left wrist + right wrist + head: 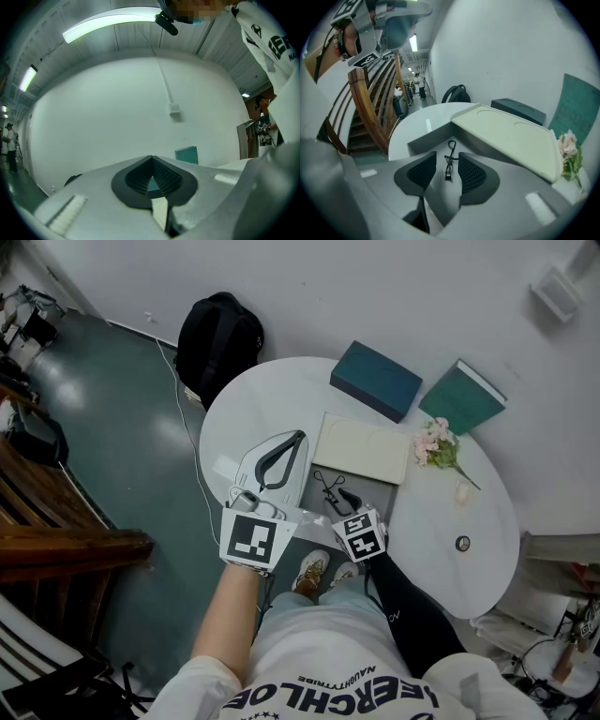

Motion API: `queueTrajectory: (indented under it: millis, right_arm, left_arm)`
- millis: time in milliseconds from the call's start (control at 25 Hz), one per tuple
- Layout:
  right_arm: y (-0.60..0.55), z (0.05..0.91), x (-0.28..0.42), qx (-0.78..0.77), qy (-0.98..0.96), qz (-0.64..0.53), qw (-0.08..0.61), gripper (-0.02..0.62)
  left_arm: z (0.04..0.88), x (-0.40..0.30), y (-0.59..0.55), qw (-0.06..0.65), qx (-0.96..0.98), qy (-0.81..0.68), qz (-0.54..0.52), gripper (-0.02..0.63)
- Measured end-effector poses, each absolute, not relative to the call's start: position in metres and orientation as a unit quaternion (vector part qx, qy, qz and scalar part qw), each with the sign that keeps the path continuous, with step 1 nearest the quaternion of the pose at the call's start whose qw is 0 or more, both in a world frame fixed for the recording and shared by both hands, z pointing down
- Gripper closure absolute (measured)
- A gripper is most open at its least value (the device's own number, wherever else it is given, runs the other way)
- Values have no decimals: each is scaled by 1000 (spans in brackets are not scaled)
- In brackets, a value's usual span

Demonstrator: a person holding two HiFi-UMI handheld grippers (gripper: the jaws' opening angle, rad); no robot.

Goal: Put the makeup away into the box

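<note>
Eyelash curler [449, 165], one, lies in the one box [424, 137].

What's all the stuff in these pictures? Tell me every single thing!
Table: one, white, round.
Box: one, grey, cream lid open, mid-table.
Eyelash curler: one, black, inside the box.
Teal case: one, far side of the table.
Teal book: one, by the wall.
Flowers: one bunch, pink, right of the lid.
Backpack: one, black, on the floor.
Left gripper: grey, shut, empty.
Right gripper: grey, open, over the curler.
</note>
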State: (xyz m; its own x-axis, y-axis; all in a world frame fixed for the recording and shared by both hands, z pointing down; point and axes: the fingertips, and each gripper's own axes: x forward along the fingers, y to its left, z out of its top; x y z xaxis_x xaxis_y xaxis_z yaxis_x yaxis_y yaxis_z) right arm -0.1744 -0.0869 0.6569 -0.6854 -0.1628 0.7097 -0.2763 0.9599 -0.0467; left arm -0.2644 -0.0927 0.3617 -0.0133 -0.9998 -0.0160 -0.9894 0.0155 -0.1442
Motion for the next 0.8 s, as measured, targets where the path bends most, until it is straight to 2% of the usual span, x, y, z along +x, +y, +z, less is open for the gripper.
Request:
queueTrajectory:
  millis: [160, 600, 800]
  right_arm:
    - [-95, 629, -177, 140, -927, 66, 342, 428]
    - [-153, 428, -172, 245, -962, -36, 119, 405]
    - [-157, 347, -152, 279, -955, -87, 47, 388]
  left_arm:
    - [360, -264, -94, 55, -702, 709, -47, 603]
    - [330, -263, -105, 83, -707, 701, -53, 603]
    - [308, -256, -111, 103, -713, 691, -51, 603]
